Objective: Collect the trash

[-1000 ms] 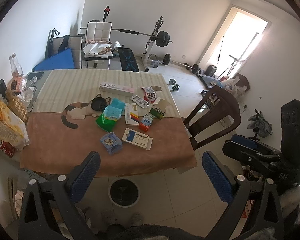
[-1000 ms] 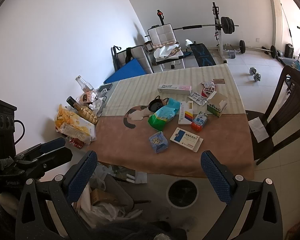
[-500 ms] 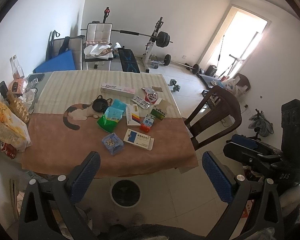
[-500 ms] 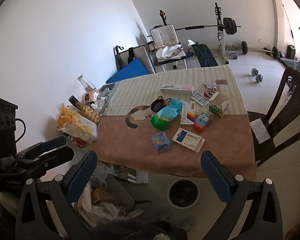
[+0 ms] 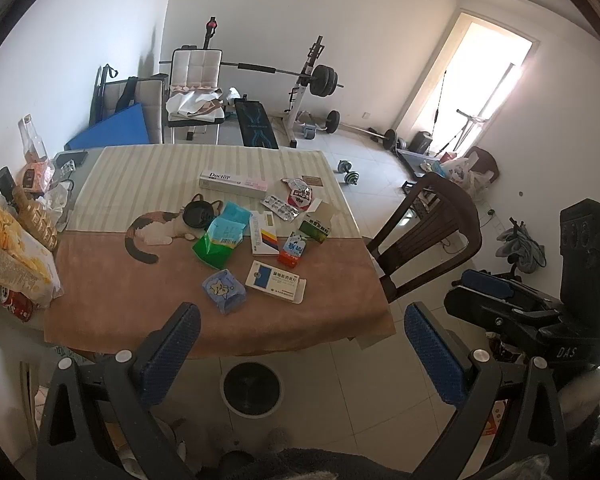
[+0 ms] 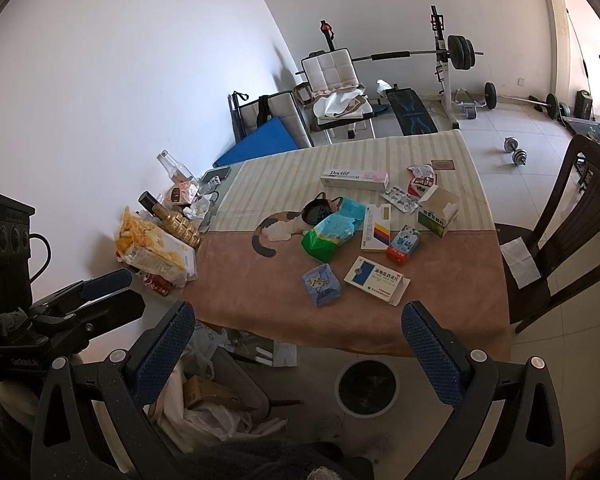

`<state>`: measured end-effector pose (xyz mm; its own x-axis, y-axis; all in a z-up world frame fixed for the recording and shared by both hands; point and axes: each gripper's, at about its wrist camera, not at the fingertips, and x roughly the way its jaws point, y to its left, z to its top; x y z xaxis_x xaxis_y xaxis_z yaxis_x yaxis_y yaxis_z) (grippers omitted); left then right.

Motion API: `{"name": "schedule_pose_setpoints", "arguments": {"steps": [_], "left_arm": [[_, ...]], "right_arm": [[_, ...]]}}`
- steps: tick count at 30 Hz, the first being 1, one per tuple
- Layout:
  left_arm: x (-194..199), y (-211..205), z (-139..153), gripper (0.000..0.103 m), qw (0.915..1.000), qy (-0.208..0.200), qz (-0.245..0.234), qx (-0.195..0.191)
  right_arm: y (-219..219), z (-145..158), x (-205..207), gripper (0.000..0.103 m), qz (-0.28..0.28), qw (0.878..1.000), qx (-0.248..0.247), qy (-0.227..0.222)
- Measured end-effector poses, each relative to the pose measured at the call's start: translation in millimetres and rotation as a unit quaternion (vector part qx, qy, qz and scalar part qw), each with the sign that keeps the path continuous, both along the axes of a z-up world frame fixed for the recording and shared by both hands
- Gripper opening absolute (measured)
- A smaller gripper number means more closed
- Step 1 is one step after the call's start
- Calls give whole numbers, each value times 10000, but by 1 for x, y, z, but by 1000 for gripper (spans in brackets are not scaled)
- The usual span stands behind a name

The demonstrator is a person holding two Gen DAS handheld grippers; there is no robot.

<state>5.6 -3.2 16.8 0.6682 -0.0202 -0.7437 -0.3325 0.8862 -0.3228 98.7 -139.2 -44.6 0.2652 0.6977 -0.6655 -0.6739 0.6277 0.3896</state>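
1. A yellow crinkled snack bag (image 5: pixel 10 254) is seen at the left edge of the cloth-covered desk (image 5: pixel 108 304).
2. A small blue tissue packet (image 5: pixel 224 291) and a white-and-blue medicine box (image 5: pixel 275 282) are laid side by side near the desk's front edge.
3. A round black-lined trash bin (image 5: pixel 251 389) is placed on the floor below that edge.
4. The left gripper (image 5: pixel 300 350) and the right gripper (image 6: pixel 298 350) are held apart from everything, fingers wide and empty.
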Motion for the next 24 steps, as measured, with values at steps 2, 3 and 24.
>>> {"name": "schedule_pose_setpoints", "arguments": {"steps": [2,3,24], "left_arm": [[0,-1,-1,103,10000,4,7,3],[0,0,0,103,10000,6,5,3],[-1,-4,0,103,10000,-6,-16,13]], "right_arm": [[1,0,-1,103,12,10000,2,3],[1,0,-1,103,7,10000,1,-1],[3,0,-2,103,29,10000,-2,12]]}}
